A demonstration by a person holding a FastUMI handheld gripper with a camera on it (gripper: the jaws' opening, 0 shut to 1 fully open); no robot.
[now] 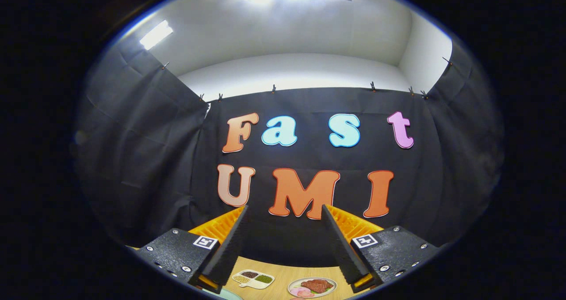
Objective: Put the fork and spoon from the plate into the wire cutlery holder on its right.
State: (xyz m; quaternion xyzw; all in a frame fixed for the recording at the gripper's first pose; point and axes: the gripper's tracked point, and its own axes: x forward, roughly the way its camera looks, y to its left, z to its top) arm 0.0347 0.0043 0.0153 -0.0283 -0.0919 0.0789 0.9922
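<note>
The gripper (285, 211) is spread wide, holding nothing. Between its fingers lies a wooden table (283, 275) bearing what look like food pictures (312, 286).

Wooden table (283, 275): food pictures (311, 286) lying flat.

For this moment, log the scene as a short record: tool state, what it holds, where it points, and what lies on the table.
tool: tool, fingers spread apart
held: nothing between the fingers
aim: raised toward the booth wall
table: wooden table low between the fingers
on table: divided dish and plate of food
task items: fork, spoon and holder cannot be made out
</note>
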